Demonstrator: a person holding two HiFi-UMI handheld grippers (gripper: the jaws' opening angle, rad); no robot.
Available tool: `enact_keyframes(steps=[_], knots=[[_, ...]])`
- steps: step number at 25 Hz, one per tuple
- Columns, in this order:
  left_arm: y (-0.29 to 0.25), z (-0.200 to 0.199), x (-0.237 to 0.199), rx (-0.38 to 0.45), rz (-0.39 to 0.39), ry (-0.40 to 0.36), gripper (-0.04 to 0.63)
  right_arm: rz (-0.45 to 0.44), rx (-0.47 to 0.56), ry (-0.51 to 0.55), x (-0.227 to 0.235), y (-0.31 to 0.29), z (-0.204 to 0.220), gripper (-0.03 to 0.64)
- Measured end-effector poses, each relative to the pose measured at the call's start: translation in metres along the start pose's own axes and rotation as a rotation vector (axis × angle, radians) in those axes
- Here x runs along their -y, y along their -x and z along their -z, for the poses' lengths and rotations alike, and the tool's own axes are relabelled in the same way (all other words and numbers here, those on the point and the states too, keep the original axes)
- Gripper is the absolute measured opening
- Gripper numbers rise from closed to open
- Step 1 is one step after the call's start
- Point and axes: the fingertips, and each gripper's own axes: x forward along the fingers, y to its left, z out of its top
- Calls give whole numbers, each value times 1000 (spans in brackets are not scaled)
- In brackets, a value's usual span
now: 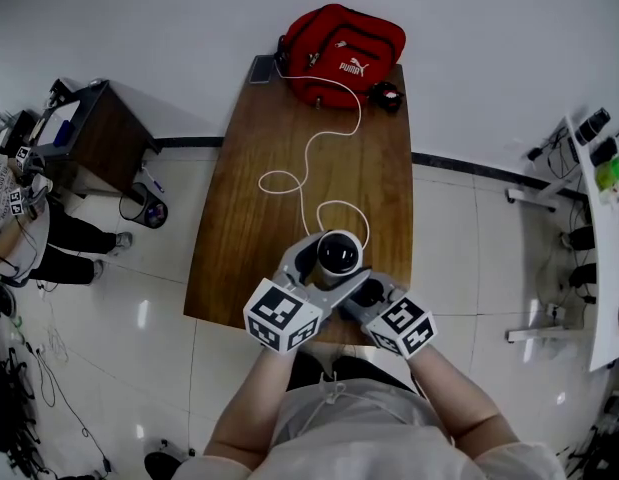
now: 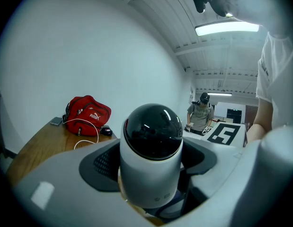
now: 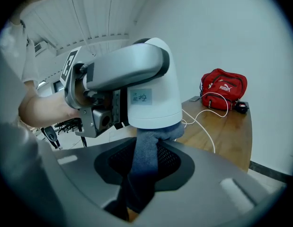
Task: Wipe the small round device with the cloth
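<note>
– Small round device (image 2: pixel 152 160): where is it?

– Over the end of the wooden table (image 1: pixel 289 168) farthest from the red bag (image 1: pixel 339 53), and apparently lifted clear of the top. The left gripper (image 2: pixel 151 176) has its jaws spread wide and pressed on the white body from both sides, with the black dome (image 2: pixel 153 129) standing above them.

– And the cloth?

– A grey-blue cloth (image 3: pixel 145 150) is pinched in the closed jaws of the right gripper (image 1: pixel 364 290). Its bunched end touches the device's lower rim.

– How should the person do the wipe well?

– The left clamp probably needs to be firm but not crushing, so the body does not twist while it is rubbed. The right gripper should lead with cloth only and sweep around the rim, then over the dome. Bare jaw tips could mark that glossy surface. The flanks under the left jaws cannot be reached without a re-grip. The white cable (image 1: pixel 309 158) runs from the bag to the device, so it wants slack left in it. A tug could drag the bag or pull the device askew.

– Is there any writing?

– PUMA stands in white on the bag. A small pale sticker (image 3: pixel 140 97) on the device's body carries print too fine to read.
</note>
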Motion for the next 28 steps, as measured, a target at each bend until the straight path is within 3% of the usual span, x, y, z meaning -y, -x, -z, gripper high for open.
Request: enact_keyframes(steps=[5, 11, 19, 23, 28], knots=[[3, -10, 4, 37, -13, 2, 375, -31, -45, 21, -10, -4, 11, 110], [7, -14, 11, 53, -6, 2, 376, 75, 8, -128, 28, -5, 8, 110], [14, -12, 8, 66, -6, 34, 376, -17, 142, 17, -10, -11, -10, 110], [15, -7, -2, 52, -21, 41, 376, -69, 101, 26, -24, -15, 1, 110], [19, -4, -13, 62, -55, 57, 376, -41, 7, -94, -7, -13, 24, 110]])
